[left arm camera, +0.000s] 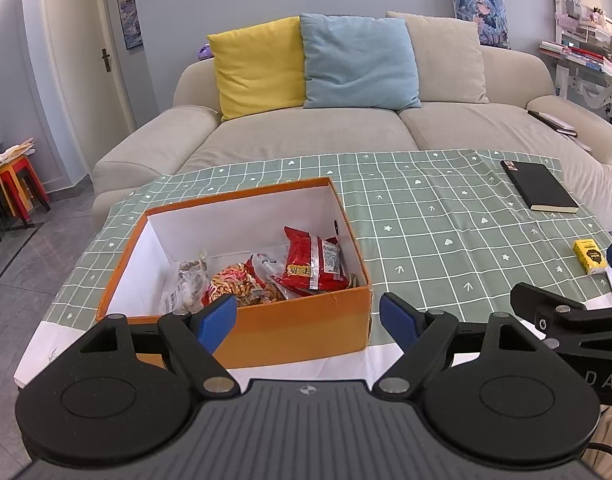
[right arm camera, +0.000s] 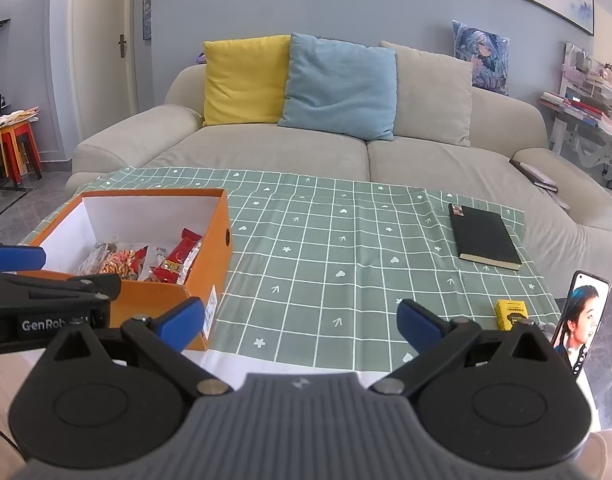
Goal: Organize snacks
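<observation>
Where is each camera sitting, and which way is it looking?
Left wrist view: sits on the left gripper, looking across the orange cardboard box of snack packets towards the beige sofa; its open blue-tipped jaws show.
Right wrist view: sits on the right gripper, looking over the green checked tablecloth; its open jaws show.
Both share the box, sofa, black notebook and small yellow box.

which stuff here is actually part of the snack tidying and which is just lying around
Belongs to the job:
orange box
red snack packet
noodle snack bag
clear bag of sweets

Just lying about:
black notebook
small yellow box, unclear whether it is a snack
phone
sofa cushions
</observation>
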